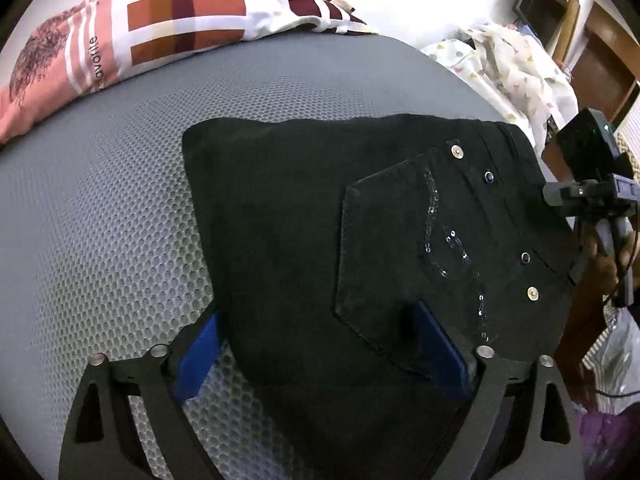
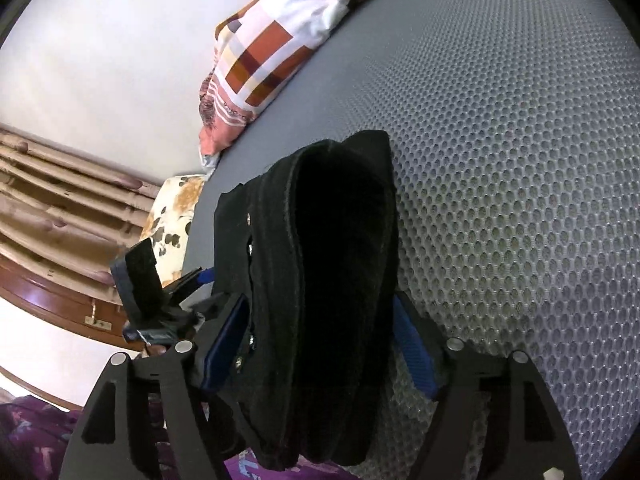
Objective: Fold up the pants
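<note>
The black pants (image 1: 320, 220) lie folded into a thick packet on the grey mesh mattress (image 1: 120, 208), well apart from the checked pillow (image 1: 160, 20) at its far side, with the back pocket (image 1: 400, 248) and its sequins facing up. My left tool (image 1: 320, 352) stands wide open over the near edge of the pants – one blue pad (image 1: 198, 354) is over the mattress, the other over the pocket, neither one pressing. My right tool (image 2: 320, 348) is at the waistband end of the pants; its jaws are partly open on both sides of the folded bundle (image 2: 328, 260), and I cannot tell if the pads touch the cloth.
</note>
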Available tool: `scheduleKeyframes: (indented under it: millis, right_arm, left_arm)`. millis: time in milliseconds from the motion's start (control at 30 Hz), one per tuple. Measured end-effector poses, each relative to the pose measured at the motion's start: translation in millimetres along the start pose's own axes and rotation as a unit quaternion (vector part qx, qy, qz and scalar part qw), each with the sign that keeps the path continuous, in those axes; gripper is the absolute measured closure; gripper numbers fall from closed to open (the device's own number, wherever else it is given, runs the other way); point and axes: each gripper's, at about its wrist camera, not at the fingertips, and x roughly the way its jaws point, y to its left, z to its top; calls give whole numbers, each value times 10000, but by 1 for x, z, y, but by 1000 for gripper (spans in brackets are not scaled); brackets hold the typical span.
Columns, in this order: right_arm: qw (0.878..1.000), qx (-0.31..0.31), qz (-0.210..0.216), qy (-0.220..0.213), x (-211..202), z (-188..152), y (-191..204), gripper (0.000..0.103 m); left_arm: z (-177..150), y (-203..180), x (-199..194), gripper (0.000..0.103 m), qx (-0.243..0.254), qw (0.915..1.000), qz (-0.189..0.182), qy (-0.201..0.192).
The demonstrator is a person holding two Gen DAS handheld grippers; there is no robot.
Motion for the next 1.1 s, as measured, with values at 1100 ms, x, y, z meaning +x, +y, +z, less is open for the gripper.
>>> scheduleKeyframes:
  millis: [1100]
  right_arm:
    - [9978, -516, 99, 395, 18, 14, 20, 2]
  left_arm:
    - [8, -2, 12, 1, 167, 9996, -17, -222]
